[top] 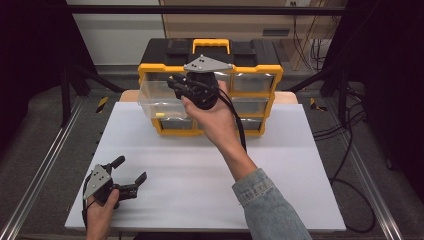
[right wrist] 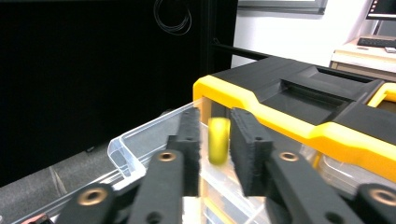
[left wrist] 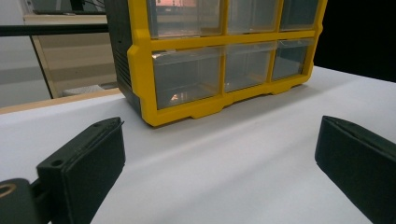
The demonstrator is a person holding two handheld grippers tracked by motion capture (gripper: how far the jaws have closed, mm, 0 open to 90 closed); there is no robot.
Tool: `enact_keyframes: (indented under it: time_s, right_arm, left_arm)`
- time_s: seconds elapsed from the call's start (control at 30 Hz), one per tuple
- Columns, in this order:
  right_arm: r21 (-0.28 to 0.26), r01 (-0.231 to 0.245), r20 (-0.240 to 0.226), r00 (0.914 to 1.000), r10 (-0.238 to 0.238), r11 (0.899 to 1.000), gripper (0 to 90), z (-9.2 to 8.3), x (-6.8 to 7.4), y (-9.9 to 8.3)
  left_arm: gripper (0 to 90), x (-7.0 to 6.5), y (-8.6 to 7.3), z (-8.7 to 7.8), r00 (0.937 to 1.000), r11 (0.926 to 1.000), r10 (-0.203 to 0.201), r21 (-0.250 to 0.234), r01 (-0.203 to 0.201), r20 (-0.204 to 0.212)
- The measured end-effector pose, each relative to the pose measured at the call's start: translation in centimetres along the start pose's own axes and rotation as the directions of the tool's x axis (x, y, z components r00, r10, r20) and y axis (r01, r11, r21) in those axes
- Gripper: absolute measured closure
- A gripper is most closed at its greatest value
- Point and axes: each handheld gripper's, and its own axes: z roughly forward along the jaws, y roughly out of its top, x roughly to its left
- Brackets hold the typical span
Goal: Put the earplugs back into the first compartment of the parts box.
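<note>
The right gripper [right wrist: 215,149] sits low in the middle of its own view, jaws slightly apart with a small yellow ring [right wrist: 218,140] loose between them, over the pulled-out clear drawer [top: 162,97] at the upper left of the yellow cabinet [top: 210,92]. This looks like the drop step; next, pull clear and push the drawer in. The left gripper [top: 131,172] rests wide open at lower left.

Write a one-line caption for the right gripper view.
Right tongs poised over the pulled-out clear drawer, a small yellow ring between the parted pads.
</note>
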Motion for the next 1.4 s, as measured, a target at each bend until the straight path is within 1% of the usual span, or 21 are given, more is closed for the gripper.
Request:
enact_keyframes:
  time_s: [0.13, 0.17, 0.2, 0.23, 0.27, 0.3, 0.37, 0.4, 0.43, 0.5, 0.53, 0.6, 0.67, 0.7, 0.83, 0.87, 0.93, 1.0, 1.07, 1.17, 1.4]
  right_arm:
    - [-0.003, -0.004, 0.003, 1.0000, 0.004, 1.000, 59.4, 0.0, 0.1, -0.1]
    - [-0.003, -0.004, 0.003, 1.0000, 0.004, 1.000, 59.4, 0.0, 0.1, -0.1]
    - [-0.006, -0.002, 0.003, 1.0000, 0.002, 1.000, 56.4, -0.1, 0.0, -0.1]
    - [-0.009, -0.005, 0.007, 1.0000, 0.005, 1.000, 47.0, -0.2, 0.0, -0.1]
    - [-0.015, -0.004, 0.014, 0.9999, 0.004, 1.000, 42.4, -0.2, 0.0, -0.1]
    - [-0.015, -0.004, 0.014, 0.9999, 0.004, 1.000, 42.4, -0.2, 0.0, -0.1]
    - [-0.024, -0.002, 0.032, 0.9995, 0.003, 1.000, 33.5, -0.3, -0.1, -0.2]
    - [-0.032, -0.009, 0.044, 0.9990, 0.010, 0.999, 22.3, -0.5, -0.2, -0.2]
    - [-0.032, -0.009, 0.044, 0.9990, 0.010, 0.999, 22.3, -0.5, -0.2, -0.2]
    - [-0.036, -0.016, 0.059, 0.9981, 0.018, 0.999, 13.6, -0.7, -0.4, -0.2]
    - [-0.037, -0.020, 0.056, 0.9982, 0.023, 0.999, 11.0, -0.9, -0.5, -0.3]
    - [-0.046, -0.009, 0.056, 0.9984, 0.012, 0.999, 7.0, -1.2, -0.8, -0.4]
    - [-0.054, -0.003, 0.049, 0.9988, 0.005, 0.999, 6.4, -1.6, -0.9, -0.7]
    - [-0.055, 0.008, 0.052, 0.9986, -0.005, 0.998, 6.4, -1.9, -1.1, -0.9]
    - [-0.046, 0.016, 0.062, 0.9980, -0.013, 0.999, 6.1, -2.8, -1.7, -1.7]
    - [-0.052, 0.008, 0.068, 0.9977, -0.004, 0.999, 5.7, -3.3, -2.0, -2.2]
    - [-0.051, 0.010, 0.069, 0.9976, -0.006, 0.999, 5.5, -3.5, -2.2, -2.4]
    - [-0.061, 0.001, 0.085, 0.9964, 0.004, 0.998, 5.5, -4.5, -3.0, -3.0]
    - [-0.062, 0.001, 0.088, 0.9961, 0.005, 0.998, 5.5, -4.7, -3.2, -3.2]
    - [-0.071, -0.012, 0.103, 0.9945, 0.020, 0.997, 5.5, -5.9, -3.9, -3.9]
    - [-0.055, -0.016, 0.132, 0.9909, 0.023, 0.998, 5.2, -8.2, -5.1, -5.6]
  left_arm:
    - [1.4, 0.0, 0.0, 0.0, 1.0000, 1.0000, 0.000, 0.001, 0.000, -0.002]
    - [1.4, 0.0, 0.0, 0.0, 1.0000, 1.0000, 0.000, 0.001, 0.000, -0.002]
    - [1.4, 0.0, 0.0, 0.0, 1.0000, 1.0000, 0.001, 0.000, -0.001, -0.001]
    - [1.4, 0.0, 0.0, 0.0, 1.0000, 1.0000, 0.002, 0.000, -0.002, -0.001]
    - [1.4, 0.0, 0.0, 0.0, 1.0000, 1.0000, 0.002, 0.000, -0.002, -0.001]
    - [1.4, 0.0, 0.0, 0.0, 1.0000, 1.0000, 0.001, 0.000, -0.001, -0.001]
    - [1.4, 0.0, 0.0, 0.0, 1.0000, 1.0000, 0.001, 0.001, -0.001, -0.002]
    - [1.4, 0.0, 0.0, 0.0, 1.0000, 1.0000, 0.001, 0.001, -0.001, -0.002]
    - [1.4, 0.0, 0.0, 0.0, 1.0000, 1.0000, 0.001, 0.001, -0.001, -0.003]
    - [1.4, 0.0, 0.0, 0.0, 1.0000, 1.0000, 0.000, 0.001, 0.000, -0.005]
    - [1.4, 0.0, 0.0, 0.0, 1.0000, 1.0000, 0.001, 0.002, -0.001, -0.007]
    - [1.4, 0.0, 0.0, 0.0, 1.0000, 1.0000, 0.000, 0.001, 0.000, -0.008]
    - [1.4, 0.0, 0.0, 0.0, 1.0000, 1.0000, 0.001, 0.002, -0.001, -0.009]
    - [1.4, 0.0, 0.0, 0.0, 1.0000, 1.0000, 0.000, 0.001, 0.000, -0.009]
    - [1.4, 0.0, 0.0, 0.0, 1.0000, 1.0000, 0.000, -0.001, 0.000, -0.008]
    - [1.4, 0.0, 0.0, 0.0, 1.0000, 1.0000, 0.000, -0.002, 0.000, -0.008]
    - [1.4, 0.0, 0.0, 0.0, 1.0000, 1.0000, 0.000, -0.002, 0.000, -0.008]
    - [1.4, 0.0, 0.0, -0.1, 1.0000, 1.0000, 0.000, -0.003, 0.000, -0.010]
    - [1.4, 0.1, 0.0, -0.1, 0.9999, 1.0000, -0.002, -0.003, 0.002, -0.013]
    - [1.4, 0.1, 0.0, -0.2, 0.9999, 1.0000, -0.003, -0.003, 0.003, -0.014]
    - [1.4, 0.2, 0.0, -0.2, 0.9998, 1.0000, -0.001, -0.003, 0.001, -0.017]
